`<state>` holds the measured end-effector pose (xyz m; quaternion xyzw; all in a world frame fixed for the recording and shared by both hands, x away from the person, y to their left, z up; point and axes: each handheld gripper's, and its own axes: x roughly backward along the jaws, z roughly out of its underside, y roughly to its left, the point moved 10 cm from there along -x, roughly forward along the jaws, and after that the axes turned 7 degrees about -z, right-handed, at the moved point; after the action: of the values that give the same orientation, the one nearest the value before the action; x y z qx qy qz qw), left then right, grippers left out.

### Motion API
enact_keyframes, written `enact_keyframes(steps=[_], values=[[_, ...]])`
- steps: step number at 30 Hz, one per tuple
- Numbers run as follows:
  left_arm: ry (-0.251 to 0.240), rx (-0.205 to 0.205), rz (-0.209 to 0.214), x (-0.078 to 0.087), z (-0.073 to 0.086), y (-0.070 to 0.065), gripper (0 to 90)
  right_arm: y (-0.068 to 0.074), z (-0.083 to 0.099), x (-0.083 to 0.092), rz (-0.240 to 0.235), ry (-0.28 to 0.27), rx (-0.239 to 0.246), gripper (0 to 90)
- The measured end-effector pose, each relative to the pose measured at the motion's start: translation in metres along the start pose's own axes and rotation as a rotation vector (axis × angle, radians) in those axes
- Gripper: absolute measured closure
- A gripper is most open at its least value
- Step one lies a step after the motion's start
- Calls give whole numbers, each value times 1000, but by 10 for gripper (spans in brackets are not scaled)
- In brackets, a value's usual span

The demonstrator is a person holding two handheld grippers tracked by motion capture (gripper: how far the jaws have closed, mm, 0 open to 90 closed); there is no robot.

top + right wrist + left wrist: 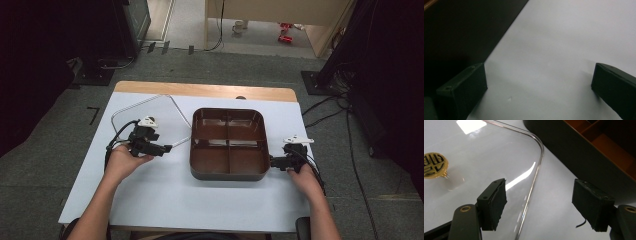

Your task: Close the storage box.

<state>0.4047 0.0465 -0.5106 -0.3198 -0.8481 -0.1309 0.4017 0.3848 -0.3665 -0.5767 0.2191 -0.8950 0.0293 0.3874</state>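
Observation:
A brown square tray with four compartments sits mid-table, nothing visible in it. Left of it lies a clear lid with rounded corners and a gold knob. My left gripper is open at the lid's near right corner and points toward the tray. In the left gripper view the lid's edge runs between the open jaws of the left gripper, not gripped. My right gripper is open beside the tray's front right corner. In the right gripper view the right gripper spans bare table, with the tray wall just past its left jaw.
The white tabletop stretches bare in front of the tray, and a wooden strip runs along its far edge. Cables and black stands lie on the floor to the right.

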Motion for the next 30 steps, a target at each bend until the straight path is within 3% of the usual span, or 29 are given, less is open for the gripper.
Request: enact_keyframes(steps=[11,21,30], values=[[-4,1,-46,-4,-7,19,291,0,0,0,1,-1,0,0],[-37,44,-77,-3,-17,47,297,0,0,0,0,0,0,0],[-60,18,-130,-11,-26,69,306,0,0,0,0,0,0,0]])
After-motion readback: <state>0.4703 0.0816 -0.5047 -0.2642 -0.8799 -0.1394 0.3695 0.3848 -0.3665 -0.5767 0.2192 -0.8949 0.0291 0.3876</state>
